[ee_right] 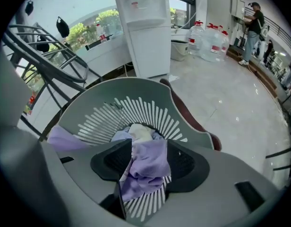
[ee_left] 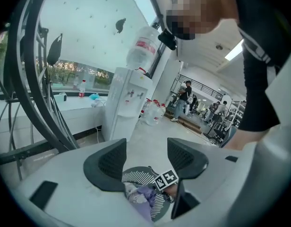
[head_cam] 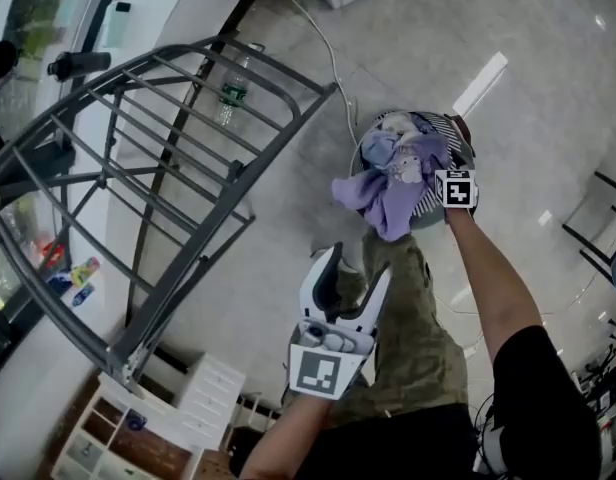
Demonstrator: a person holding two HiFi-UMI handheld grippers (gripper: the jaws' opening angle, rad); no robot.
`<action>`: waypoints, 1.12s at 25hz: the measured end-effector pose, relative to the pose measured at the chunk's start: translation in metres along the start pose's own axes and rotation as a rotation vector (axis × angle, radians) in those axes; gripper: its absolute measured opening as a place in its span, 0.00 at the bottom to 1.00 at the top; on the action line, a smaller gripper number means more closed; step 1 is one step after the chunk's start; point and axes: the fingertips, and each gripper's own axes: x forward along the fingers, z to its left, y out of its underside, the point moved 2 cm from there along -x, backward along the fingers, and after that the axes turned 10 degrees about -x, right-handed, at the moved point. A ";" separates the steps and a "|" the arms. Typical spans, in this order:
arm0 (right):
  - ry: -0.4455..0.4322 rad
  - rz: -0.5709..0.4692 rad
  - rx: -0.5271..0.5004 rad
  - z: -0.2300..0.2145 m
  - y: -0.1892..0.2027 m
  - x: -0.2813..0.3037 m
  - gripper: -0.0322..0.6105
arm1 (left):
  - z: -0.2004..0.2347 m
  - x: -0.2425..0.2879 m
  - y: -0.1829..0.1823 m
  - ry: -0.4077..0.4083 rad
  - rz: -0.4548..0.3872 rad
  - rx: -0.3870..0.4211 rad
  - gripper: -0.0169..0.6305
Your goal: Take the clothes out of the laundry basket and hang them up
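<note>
One lilac garment [head_cam: 386, 196] pinched at the laundry basket [ee_right: 112, 103].
The right hand-held gripper [ee_right: 144, 162] is clenched on the garment, which trails over the basket's rim above the other clothes. The left hand-held gripper [head_cam: 356, 265] hangs released and empty, nearer the body. A straight upward lift should clear the rim without snagging. The left could then take a free edge to spread the cloth across the grey drying rack [head_cam: 231, 218].

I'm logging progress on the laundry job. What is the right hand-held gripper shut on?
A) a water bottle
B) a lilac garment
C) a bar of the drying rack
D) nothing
B: the right hand-held gripper pinches the lilac garment between its jaws, over the laundry basket.
</note>
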 end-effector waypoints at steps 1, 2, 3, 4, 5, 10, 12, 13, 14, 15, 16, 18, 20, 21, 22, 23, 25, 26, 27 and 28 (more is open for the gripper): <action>0.008 0.006 0.023 -0.002 0.003 0.007 0.40 | 0.004 0.002 0.001 -0.002 0.000 0.001 0.41; 0.015 0.012 0.040 -0.004 0.004 0.015 0.40 | 0.009 0.004 0.001 -0.007 -0.007 0.002 0.41; 0.021 0.019 0.046 -0.006 0.004 0.023 0.40 | 0.013 0.005 0.000 -0.014 -0.022 0.002 0.41; 0.028 0.028 0.045 -0.008 0.005 0.030 0.40 | 0.016 0.007 -0.001 -0.023 -0.039 0.003 0.41; 0.038 0.040 0.042 -0.009 0.006 0.036 0.40 | 0.019 0.008 -0.002 -0.031 -0.053 0.006 0.41; 0.098 0.156 0.078 -0.015 0.018 0.053 0.37 | 0.023 0.011 -0.005 -0.041 -0.075 0.025 0.41; 0.112 0.209 0.101 -0.017 0.026 0.060 0.34 | 0.024 0.014 -0.001 -0.040 -0.068 0.025 0.41; 0.121 0.232 0.106 -0.017 0.030 0.061 0.29 | 0.025 0.014 0.002 -0.044 -0.060 0.018 0.41; 0.127 0.252 0.107 -0.018 0.034 0.060 0.22 | 0.027 0.013 0.005 -0.049 -0.052 0.006 0.41; 0.126 0.265 0.103 -0.018 0.036 0.058 0.14 | 0.027 0.012 0.006 -0.056 -0.046 -0.009 0.41; 0.116 0.269 0.093 -0.018 0.036 0.056 0.07 | 0.027 0.011 0.005 -0.062 -0.045 -0.027 0.40; 0.079 0.239 0.051 -0.015 0.027 0.047 0.07 | 0.024 0.006 -0.002 -0.069 -0.058 -0.054 0.39; 0.043 0.172 -0.007 -0.007 0.011 0.026 0.07 | 0.017 -0.001 -0.013 -0.071 -0.071 -0.054 0.39; 0.024 0.138 -0.037 -0.002 0.004 0.012 0.07 | 0.013 -0.005 -0.019 -0.073 -0.077 -0.057 0.39; 0.002 0.109 -0.068 0.004 -0.001 -0.004 0.07 | 0.010 -0.010 -0.025 -0.075 -0.081 -0.062 0.39; -0.026 0.085 -0.097 0.011 -0.004 -0.021 0.07 | 0.006 -0.016 -0.031 -0.076 -0.085 -0.068 0.39; -0.081 0.051 -0.147 0.021 -0.014 -0.055 0.07 | -0.004 -0.025 -0.044 -0.070 -0.096 -0.063 0.37; -0.100 0.033 -0.172 0.022 -0.024 -0.071 0.07 | -0.009 -0.026 -0.052 -0.061 -0.104 -0.051 0.36; -0.112 0.012 -0.198 0.023 -0.034 -0.087 0.07 | -0.015 -0.026 -0.061 -0.047 -0.112 -0.037 0.36; -0.121 -0.011 -0.224 0.025 -0.044 -0.104 0.07 | -0.020 -0.027 -0.069 -0.032 -0.119 -0.022 0.36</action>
